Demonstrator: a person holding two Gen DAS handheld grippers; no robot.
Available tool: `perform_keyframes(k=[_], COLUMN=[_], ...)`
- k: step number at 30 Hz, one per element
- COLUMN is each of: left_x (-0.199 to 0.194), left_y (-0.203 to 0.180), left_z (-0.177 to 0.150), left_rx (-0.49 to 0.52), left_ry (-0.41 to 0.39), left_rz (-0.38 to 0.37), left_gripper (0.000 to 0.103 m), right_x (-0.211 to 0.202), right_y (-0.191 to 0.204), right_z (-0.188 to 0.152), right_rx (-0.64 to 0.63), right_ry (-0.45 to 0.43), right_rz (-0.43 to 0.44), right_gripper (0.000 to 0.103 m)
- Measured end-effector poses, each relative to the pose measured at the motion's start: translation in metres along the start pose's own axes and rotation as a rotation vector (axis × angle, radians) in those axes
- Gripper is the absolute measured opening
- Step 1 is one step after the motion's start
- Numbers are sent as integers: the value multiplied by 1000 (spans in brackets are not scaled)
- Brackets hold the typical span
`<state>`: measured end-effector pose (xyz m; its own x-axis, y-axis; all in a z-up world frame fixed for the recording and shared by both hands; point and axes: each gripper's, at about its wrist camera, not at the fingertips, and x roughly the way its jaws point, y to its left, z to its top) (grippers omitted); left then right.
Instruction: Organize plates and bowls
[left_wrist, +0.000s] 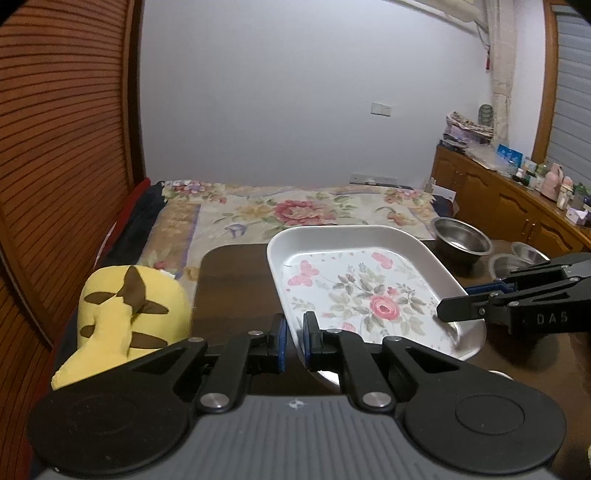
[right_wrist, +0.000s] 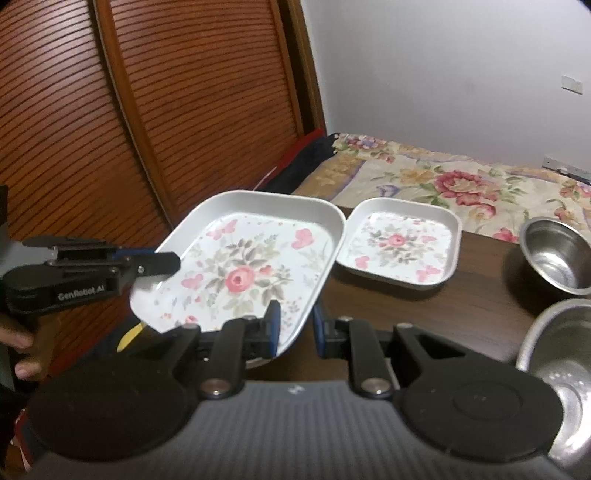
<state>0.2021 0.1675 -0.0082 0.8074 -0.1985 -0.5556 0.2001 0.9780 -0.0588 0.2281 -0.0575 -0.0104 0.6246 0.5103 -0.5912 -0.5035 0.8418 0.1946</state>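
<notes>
dark wooden table (left_wrist: 236, 280) stands against a bed with a floral cover (left_wrist: 295, 210). yellow plush toy with brown markings (left_wrist: 129, 306) sits at the table's left edge. slatted wooden doors (right_wrist: 147, 110) on the left. wooden cabinet (left_wrist: 498, 199) along the right wall, its top cluttered with bottles and boxes. white wall switch plate (left_wrist: 380, 109) on the far wall.

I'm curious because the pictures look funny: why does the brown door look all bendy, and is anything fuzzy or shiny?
Left wrist view: the fisheye lens bows the slatted door; the big flowered plate looks sharp. Right wrist view: the door curves too, the whole picture is softer, the left gripper is a bit smeared, and the steel bowl catches bright glints.
</notes>
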Motion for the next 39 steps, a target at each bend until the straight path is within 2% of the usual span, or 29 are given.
perform_keyframes(k=[19,28,39], left_x=[-30,-43,-46], left_y=[-68,-82,-85], left_z=[-8,-14,-26], left_rx=[75,100,103], left_ry=[-24,-27,-14], left_rz=[-69,-86,-95], left_gripper=[11,11,11], right_x=[-67,-85,-86], right_y=[-19,-24,-25], right_z=[-34,-44,-52], right_rx=[43,60,74], right_ry=[-56,-73,-71], right_rz=[-60,-54,-42], right_gripper=[20,20,21])
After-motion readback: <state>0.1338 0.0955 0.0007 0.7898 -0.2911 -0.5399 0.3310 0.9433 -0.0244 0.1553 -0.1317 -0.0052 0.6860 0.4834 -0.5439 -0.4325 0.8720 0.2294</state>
